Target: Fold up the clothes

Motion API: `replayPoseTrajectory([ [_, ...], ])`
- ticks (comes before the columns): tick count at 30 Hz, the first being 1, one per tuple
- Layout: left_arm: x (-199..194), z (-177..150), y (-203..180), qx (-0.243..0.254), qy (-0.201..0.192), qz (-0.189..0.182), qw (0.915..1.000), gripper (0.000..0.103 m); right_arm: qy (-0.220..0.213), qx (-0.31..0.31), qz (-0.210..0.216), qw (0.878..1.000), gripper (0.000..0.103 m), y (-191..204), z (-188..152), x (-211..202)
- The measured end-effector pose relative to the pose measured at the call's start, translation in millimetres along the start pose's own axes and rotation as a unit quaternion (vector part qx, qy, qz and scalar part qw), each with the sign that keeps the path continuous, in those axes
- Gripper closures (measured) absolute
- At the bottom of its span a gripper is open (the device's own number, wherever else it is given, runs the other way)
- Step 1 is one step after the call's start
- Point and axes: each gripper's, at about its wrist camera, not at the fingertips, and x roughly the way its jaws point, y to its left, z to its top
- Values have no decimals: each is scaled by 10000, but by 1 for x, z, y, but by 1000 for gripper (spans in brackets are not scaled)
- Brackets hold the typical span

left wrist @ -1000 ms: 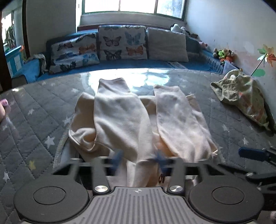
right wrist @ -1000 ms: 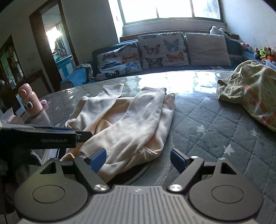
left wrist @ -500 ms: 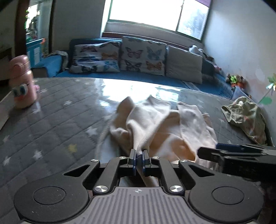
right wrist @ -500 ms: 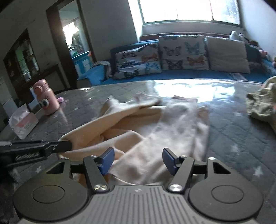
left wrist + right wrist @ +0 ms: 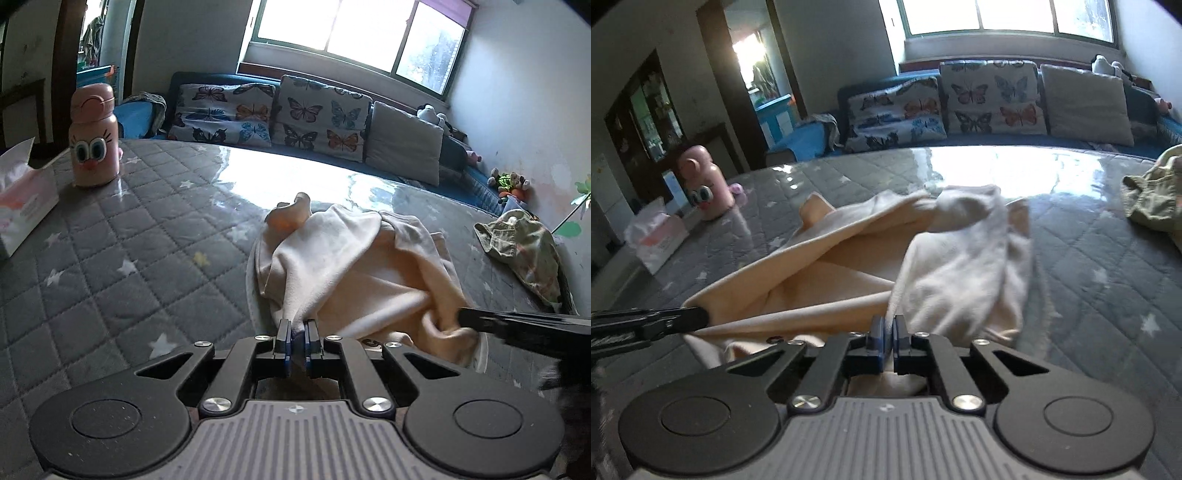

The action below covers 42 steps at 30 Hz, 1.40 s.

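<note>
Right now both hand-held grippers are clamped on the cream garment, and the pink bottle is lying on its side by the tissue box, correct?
Not quite. The pink bottle stands upright beside the tissue box, as the left wrist view shows. The rest holds: the left hand-held gripper and the right hand-held gripper are both clamped on the cream garment.

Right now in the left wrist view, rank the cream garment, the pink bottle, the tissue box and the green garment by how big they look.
1. cream garment
2. green garment
3. tissue box and pink bottle: look alike; the box is cut off by the picture edge.
</note>
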Motion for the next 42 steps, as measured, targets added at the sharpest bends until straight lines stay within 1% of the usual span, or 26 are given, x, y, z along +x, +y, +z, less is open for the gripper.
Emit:
replayPoseTrajectory([
  [3, -8, -11, 4, 18, 64, -9, 10000, 96, -17, 21, 97, 9999, 100, -4, -14, -28],
  [5, -14, -18, 6, 30, 107, -16, 9999, 96, 101, -50, 117, 9999, 100, -4, -25, -40],
  [8, -18, -29, 12, 52, 248, -37, 9997, 95, 388, -107, 244, 9989, 99, -4, -39, -49],
  [9, -18, -32, 13, 57, 292, -29, 9996, 95, 427, -132, 263, 9987, 99, -4, -39, -50],
  [12, -19, -36, 16, 79, 362, -18, 9993, 95, 420, -239, 248, 9985, 92, -2, -34, -51],
  [14, -19, -35, 15, 108, 352, -31, 9993, 92, 326, -341, 230, 9986, 86, 2, -26, -50],
  [15, -19, -35, 14, 127, 345, -30, 9993, 92, 255, -387, 209, 9987, 85, 4, -20, -49],
  [17, -19, -35, 13, 163, 331, -29, 9993, 92, 107, -456, 163, 9988, 77, 6, -6, -41],
  [19, -20, -34, 13, 181, 316, -30, 9993, 90, 32, -498, 92, 9987, 75, 7, 7, -29],
  [21, -21, -33, 14, 180, 300, -32, 9994, 85, -40, -613, -21, 9981, 74, 9, 19, -12],
  [23, -24, -31, 17, 179, 249, -18, 9995, 73, -53, -657, -136, 9977, 72, 10, 29, 5],
  [25, -25, -26, 17, 216, 183, -12, 9996, 67, -14, -624, -140, 9980, 71, 9, 38, 21],
  [26, -26, -23, 17, 235, 149, -9, 9996, 63, 6, -607, -143, 9981, 69, 8, 43, 29],
  [29, -27, -16, 17, 291, 50, 0, 9996, 59, 27, -631, -219, 9978, 63, 7, 50, 53],
  [32, -21, -8, 14, 342, 11, 9, 9994, 59, 110, -695, -297, 9971, 63, 9, 53, 75],
  [35, -10, 3, 6, 468, -7, -18, 9989, 59, 183, -840, -474, 9952, 63, 9, 52, 93],
  [37, 0, 10, -5, 612, -25, -63, 9981, 59, 240, -886, -556, 9942, 65, 8, 50, 104],
  [38, 5, 13, -10, 683, -31, -78, 9976, 59, 243, -888, -601, 9939, 74, 7, 50, 108],
  [40, 17, 20, -23, 844, -42, -141, 9963, 58, 223, -888, -703, 9933, 87, 4, 48, 110],
  [41, 23, 23, -30, 934, -43, -160, 9955, 58, 202, -852, -712, 9936, 92, 2, 47, 108],
  [42, 30, 25, -36, 1030, -36, -155, 9946, 57, 172, -792, -683, 9944, 95, -1, 47, 105],
])
